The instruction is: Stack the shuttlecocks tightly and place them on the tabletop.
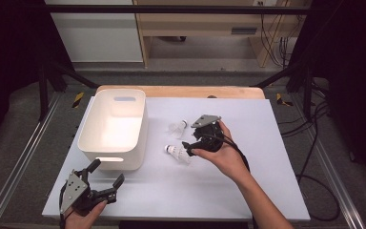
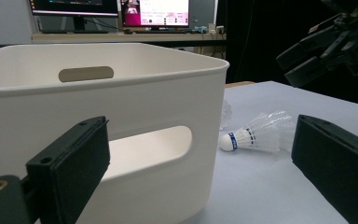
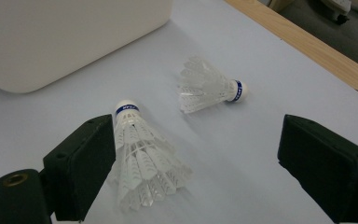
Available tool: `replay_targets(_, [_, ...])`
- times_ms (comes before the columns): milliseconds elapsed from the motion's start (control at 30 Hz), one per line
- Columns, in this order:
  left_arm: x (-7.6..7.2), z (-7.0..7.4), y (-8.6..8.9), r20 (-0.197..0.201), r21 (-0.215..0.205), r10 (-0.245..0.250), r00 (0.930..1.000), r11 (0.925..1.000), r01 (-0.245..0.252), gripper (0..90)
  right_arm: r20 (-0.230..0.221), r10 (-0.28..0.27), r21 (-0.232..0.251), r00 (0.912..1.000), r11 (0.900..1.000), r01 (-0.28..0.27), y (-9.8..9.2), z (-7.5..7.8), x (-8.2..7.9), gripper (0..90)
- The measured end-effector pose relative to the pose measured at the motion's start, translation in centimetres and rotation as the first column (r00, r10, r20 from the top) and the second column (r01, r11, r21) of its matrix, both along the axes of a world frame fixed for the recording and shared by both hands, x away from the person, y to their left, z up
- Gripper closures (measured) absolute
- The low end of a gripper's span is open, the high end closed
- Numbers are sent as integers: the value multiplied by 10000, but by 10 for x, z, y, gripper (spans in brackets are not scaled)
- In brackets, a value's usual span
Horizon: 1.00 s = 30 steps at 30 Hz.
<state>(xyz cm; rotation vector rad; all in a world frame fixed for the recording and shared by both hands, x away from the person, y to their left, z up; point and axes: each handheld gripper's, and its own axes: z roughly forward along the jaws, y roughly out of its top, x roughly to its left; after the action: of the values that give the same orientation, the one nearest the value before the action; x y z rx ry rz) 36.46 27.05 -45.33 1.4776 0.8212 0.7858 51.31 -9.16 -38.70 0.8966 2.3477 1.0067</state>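
Note:
Two white shuttlecocks with blue-banded cork heads lie on the white tabletop. The near shuttlecock (image 1: 178,153) (image 3: 142,163) (image 2: 256,135) rests just beside one jaw of my right gripper (image 1: 189,149) (image 3: 200,140), which is open wide with nothing pressed between its pads. The far shuttlecock (image 1: 177,127) (image 3: 205,88) lies a little beyond it. My left gripper (image 1: 107,171) (image 2: 200,154) is open at the table's front left, pointing at the near wall of the white bin (image 1: 119,162) (image 2: 144,107). The bin's interior looks bare.
A wooden strip (image 1: 181,91) (image 3: 307,46) runs along the table's far edge. Cables (image 1: 314,157) trail on the floor to the right. The right gripper (image 2: 307,56) hovers at the upper right of the left gripper view. Open tabletop lies at the front and right.

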Motion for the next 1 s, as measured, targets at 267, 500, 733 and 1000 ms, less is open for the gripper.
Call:
replay_targets(267, [0,0,1,35,-33,-1,10000,10000,1,42,-240,-244,60,9994,9997,246,9,0,22,100])
replay_targets(500, [1,0,-1,4,0,-16,10000,10000,16,41,-381,-406,104,9984,9991,410,14,4,36,92])
replay_targets(733, [0,1,-2,57,64,-114,9999,9999,114,40,-271,-468,-51,9985,9989,467,21,5,46,106])
replay_targets(1000, [-1,1,-3,74,63,-142,9999,9999,142,40,-282,-597,-272,9978,9979,590,32,-3,55,155])
